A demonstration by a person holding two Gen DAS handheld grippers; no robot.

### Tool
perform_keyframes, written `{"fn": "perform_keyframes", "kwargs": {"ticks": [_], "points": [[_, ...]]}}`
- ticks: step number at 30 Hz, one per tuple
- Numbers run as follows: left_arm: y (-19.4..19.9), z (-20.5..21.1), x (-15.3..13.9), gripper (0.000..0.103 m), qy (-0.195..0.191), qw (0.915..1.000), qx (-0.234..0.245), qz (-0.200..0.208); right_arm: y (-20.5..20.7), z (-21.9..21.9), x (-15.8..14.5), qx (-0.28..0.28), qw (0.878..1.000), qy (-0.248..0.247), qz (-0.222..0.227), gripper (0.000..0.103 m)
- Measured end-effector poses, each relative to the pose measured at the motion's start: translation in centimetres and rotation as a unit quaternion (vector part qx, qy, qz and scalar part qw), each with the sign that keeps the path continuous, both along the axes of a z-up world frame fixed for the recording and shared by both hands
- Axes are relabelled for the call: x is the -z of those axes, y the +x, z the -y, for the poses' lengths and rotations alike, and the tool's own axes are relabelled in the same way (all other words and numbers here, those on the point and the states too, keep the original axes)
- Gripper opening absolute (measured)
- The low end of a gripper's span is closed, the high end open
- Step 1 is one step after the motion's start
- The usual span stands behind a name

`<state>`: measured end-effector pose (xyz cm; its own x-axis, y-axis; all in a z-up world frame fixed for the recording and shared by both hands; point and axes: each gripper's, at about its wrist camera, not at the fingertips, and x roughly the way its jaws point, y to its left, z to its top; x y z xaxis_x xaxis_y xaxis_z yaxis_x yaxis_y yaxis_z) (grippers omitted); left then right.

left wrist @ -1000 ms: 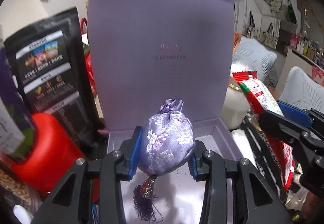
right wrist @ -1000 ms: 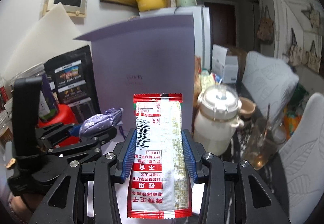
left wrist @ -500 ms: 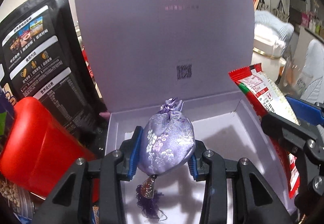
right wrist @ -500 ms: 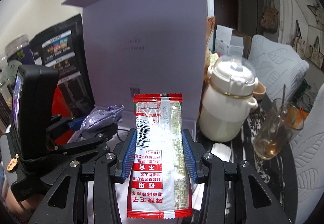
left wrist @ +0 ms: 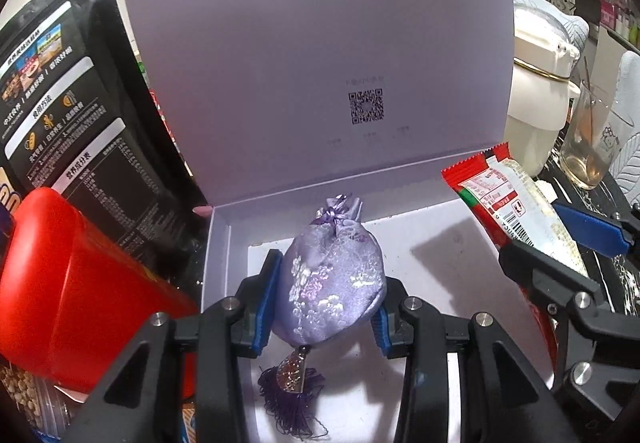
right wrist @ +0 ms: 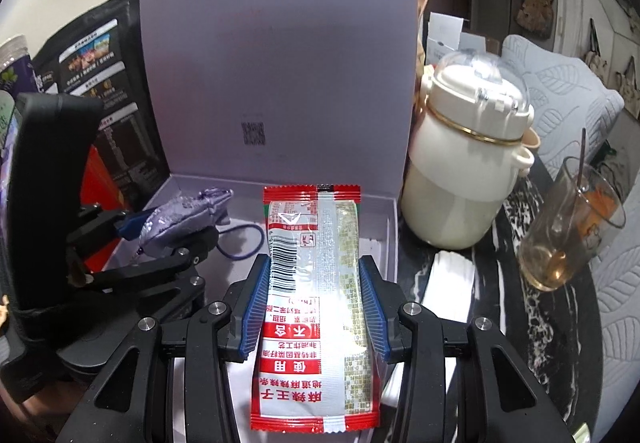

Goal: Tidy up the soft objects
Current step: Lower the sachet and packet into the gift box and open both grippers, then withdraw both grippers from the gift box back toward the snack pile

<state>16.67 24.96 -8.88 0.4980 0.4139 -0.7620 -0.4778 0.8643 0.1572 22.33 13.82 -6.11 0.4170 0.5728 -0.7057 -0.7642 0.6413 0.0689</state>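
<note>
The left claw [left wrist: 324, 295] pinches a lilac brocade sachet [left wrist: 332, 283], its tassel half hidden. The right claw [right wrist: 314, 303] clamps a red snack packet [right wrist: 312, 283]. The gift box [left wrist: 320, 43] lid reads "ULucky"; smaller print is illegible.

Open box [left wrist: 420, 275] floor free; upright lid [left wrist: 320, 43] blocks behind, red canister [left wrist: 80, 291] left

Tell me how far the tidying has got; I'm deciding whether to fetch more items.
Done: the lilac box stands open, nothing yet resting inside. In hand: the left hand-held gripper is shut on the purple sachet over the box floor, and the right hand-held gripper is shut on the red snack packet above the box. Left: releasing both, probably closing the lid.
</note>
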Motion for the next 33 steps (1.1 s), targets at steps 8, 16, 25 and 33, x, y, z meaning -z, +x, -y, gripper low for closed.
{"fn": "perform_keyframes", "kwargs": {"ticks": [8, 16, 25, 33], "points": [[1.2, -1.2, 0.2, 0.039, -0.025, 0.9997, -0.002, -0.007, 0.2, 0.0, 0.7, 0.002, 1.0, -0.017, -0.007, 0.044], [1.5, -1.5, -0.5, 0.041, -0.024, 0.9995, -0.014, -0.015, 0.4, 0.0, 0.7, 0.017, 1.0, -0.025, -0.006, 0.052], [1.3, -1.3, -2.7, 0.097, -0.02, 0.9995, -0.021, 0.011, 0.0, 1.5, -1.1, 0.04, 0.999, -0.017, 0.02, 0.069], [0.0, 1.2, -6.6, 0.097, -0.008, 0.9995, -0.003, 0.031, -0.2, 3.2, -2.8, 0.056, 0.998, -0.008, 0.026, 0.069]]}}
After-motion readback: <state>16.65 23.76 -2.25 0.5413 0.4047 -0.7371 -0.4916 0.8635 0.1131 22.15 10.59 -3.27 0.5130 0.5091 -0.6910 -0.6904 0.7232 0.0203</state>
